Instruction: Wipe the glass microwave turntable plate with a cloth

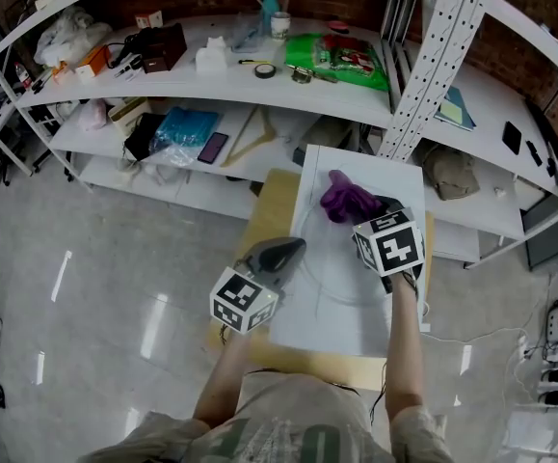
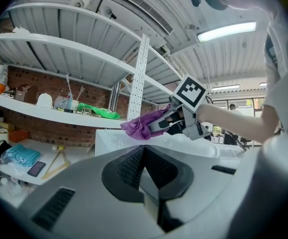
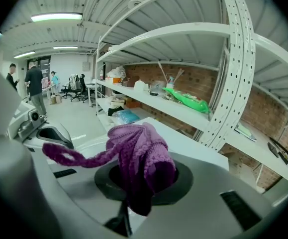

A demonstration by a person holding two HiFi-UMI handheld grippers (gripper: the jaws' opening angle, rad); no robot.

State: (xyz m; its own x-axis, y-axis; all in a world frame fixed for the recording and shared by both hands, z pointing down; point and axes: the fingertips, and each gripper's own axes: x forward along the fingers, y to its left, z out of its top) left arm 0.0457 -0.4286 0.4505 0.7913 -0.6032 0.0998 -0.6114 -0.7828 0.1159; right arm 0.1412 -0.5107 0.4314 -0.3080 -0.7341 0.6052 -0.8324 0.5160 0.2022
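The glass turntable plate (image 1: 341,280) lies flat on the worktop's white board (image 1: 356,162), between both tools. The left hand-held gripper (image 1: 291,250) is closed, apparently pinching its left rim. The right hand-held gripper (image 1: 360,210) clamps a purple cloth (image 1: 346,199) over the far rim, so wiping likely runs toward the person.

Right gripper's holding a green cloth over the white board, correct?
Not quite. The cloth is purple, not green, as the right gripper view shows. The rest holds: the right gripper is shut on it over the white board.
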